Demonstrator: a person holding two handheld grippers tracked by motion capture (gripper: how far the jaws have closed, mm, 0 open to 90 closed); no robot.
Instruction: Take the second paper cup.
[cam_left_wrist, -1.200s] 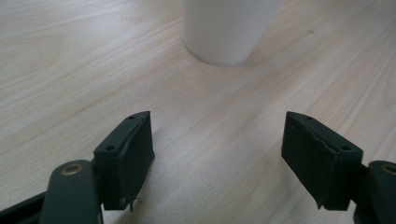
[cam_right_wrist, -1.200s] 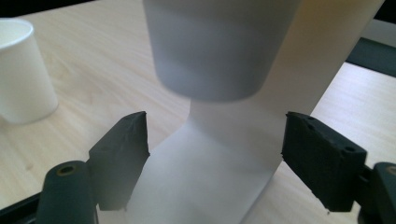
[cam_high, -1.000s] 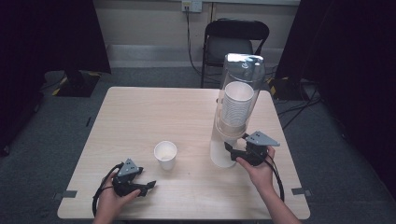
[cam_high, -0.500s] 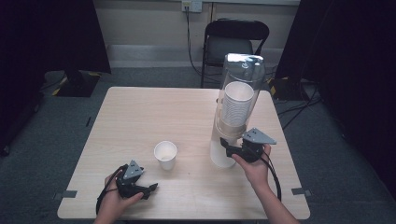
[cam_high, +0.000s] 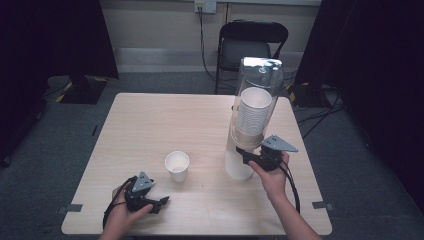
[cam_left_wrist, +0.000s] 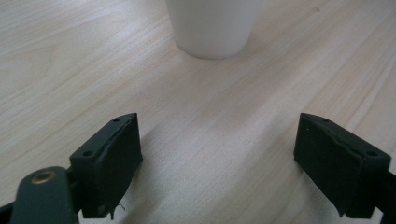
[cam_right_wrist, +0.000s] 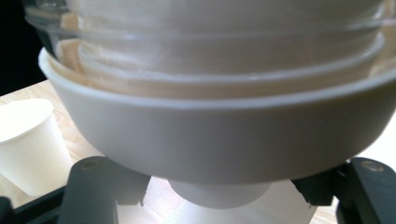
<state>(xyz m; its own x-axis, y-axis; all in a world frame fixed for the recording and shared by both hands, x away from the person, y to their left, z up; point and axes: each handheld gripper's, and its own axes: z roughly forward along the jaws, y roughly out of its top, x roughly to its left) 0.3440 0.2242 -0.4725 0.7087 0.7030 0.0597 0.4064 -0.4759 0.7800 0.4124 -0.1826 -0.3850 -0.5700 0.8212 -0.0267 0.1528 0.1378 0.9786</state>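
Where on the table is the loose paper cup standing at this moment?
In the high view the paper cup stands upright near the table's front middle, between the left tongs and the cup dispenser, touching neither.

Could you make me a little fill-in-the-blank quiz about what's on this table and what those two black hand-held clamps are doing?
1. The tall clear plastic cup dispenser holds a stack of white paper ____.
2. The single white paper cup stands upright on the light ____ table.
3. The right gripper has just been closing its jaws around the bottom cup poking out beneath the dispenser's white ____.
4. The left gripper rests near the table's front edge with its jaws ____.

Missing words: cups; wooden; collar; open
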